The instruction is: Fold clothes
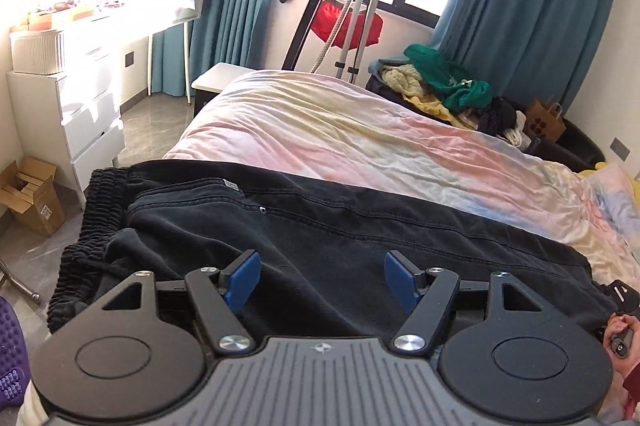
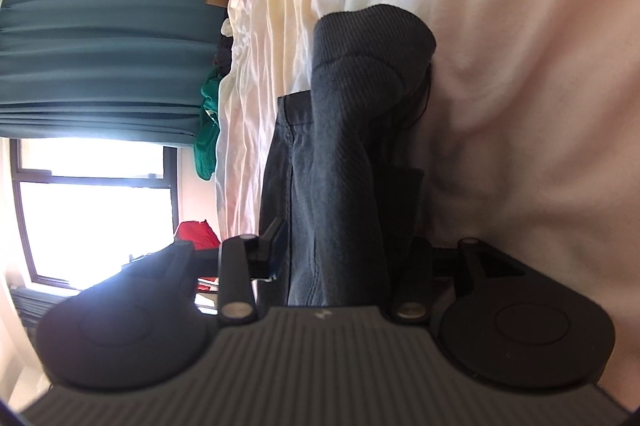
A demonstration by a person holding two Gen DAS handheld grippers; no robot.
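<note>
A pair of black trousers [image 1: 320, 222] with an elastic waistband [image 1: 86, 226] lies across the near edge of the bed. My left gripper [image 1: 322, 280] is open, its blue pads [image 1: 244, 276] just above the trousers near the waist. In the right wrist view the camera is rolled sideways. My right gripper [image 2: 340, 246] is closed on the trouser leg end with its ribbed cuff [image 2: 360, 65]; the fabric fills the gap between the fingers. Its right finger is hidden behind the cloth.
The bed [image 1: 360, 129] has a pastel tie-dye cover. A pile of clothes [image 1: 448, 85] and a paper bag [image 1: 544, 121] sit at the far right. A white dresser [image 1: 80, 113] and cardboard box [image 1: 32, 201] stand left. A garment steamer [image 1: 360, 9] stands by the window.
</note>
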